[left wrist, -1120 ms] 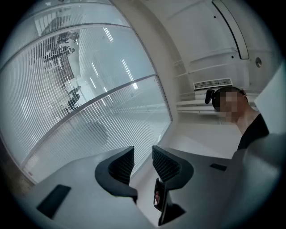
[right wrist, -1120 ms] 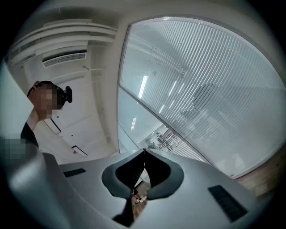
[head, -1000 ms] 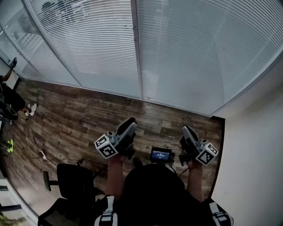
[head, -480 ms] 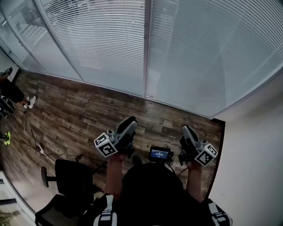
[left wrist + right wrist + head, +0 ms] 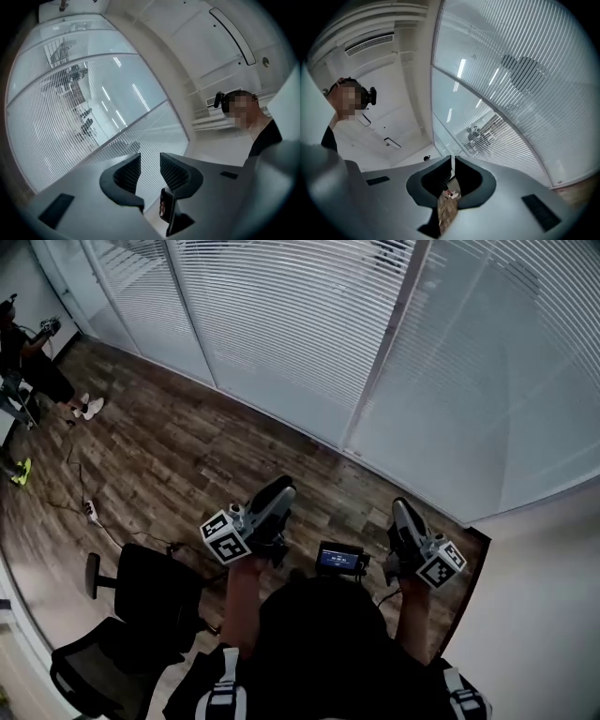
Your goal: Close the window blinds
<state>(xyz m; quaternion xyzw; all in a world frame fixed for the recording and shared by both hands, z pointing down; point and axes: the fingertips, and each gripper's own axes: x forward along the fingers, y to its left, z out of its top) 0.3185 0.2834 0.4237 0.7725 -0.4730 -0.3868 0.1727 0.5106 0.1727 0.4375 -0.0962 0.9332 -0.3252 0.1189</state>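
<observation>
White slatted blinds [image 5: 300,324] cover the glass wall across the top of the head view, split by a metal post [image 5: 380,352]. Both grippers are held low by the person's body, well short of the glass. My left gripper [image 5: 279,491] points toward the wall; in the left gripper view its jaws [image 5: 150,161] stand open with only the blinds [image 5: 70,117] behind the gap. My right gripper [image 5: 401,510] is shut, its jaws [image 5: 452,163] meeting with nothing between them, and the blinds [image 5: 525,89] fill that view's right side.
A dark wood floor [image 5: 187,456] runs from my feet to the glass. A black office chair [image 5: 150,601] stands at lower left, near a cable and power strip [image 5: 89,512]. Another person [image 5: 33,362] is at far left. A small screen device [image 5: 339,559] hangs between the grippers.
The head view has swung left: the window post now sits further right and more floor and the person at left show. Both grippers keep their places and jaw states.
</observation>
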